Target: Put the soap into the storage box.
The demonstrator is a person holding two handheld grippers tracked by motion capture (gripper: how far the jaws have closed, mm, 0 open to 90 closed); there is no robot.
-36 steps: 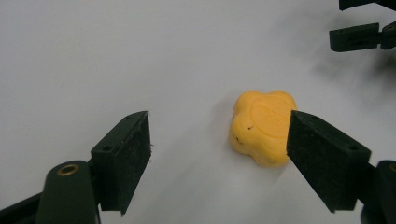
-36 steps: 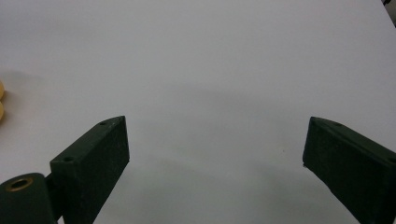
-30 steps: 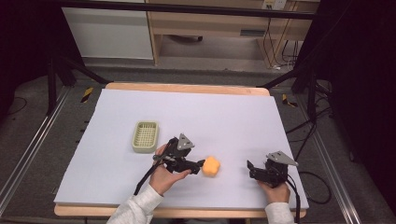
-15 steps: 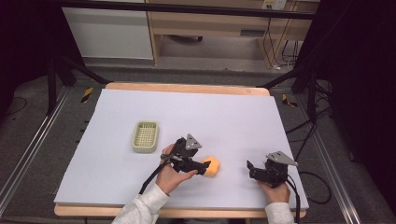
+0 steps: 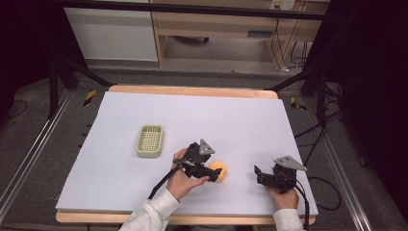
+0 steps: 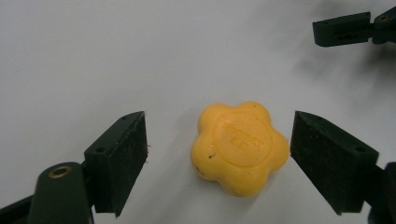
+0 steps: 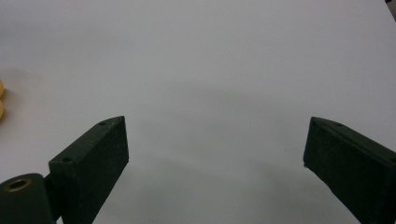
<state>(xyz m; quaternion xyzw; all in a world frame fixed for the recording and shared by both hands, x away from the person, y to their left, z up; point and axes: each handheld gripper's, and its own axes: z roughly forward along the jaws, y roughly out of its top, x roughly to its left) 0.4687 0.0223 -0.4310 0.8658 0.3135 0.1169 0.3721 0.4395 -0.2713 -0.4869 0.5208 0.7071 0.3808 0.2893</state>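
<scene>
1. Two jaws of my left gripper (image 6: 219, 144) have just been opening; they flank the yellow flower-shaped soap (image 6: 239, 147), one pad nearly touching it, not gripping.
2. My right gripper (image 7: 215, 154), well right of the soap, gapes with nothing between its jaws.

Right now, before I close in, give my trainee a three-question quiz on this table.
1. True or false: the left hand-held gripper presses its pads on the yellow flower-shaped soap.
2. What sits left of the soap in the high view: A) green slotted dish B) a cup?
3. Is anything between the jaws of the right hand-held gripper?

Key: 1 false, gaps show on both sides; 2 A; 3 no, just bare white table.
</scene>
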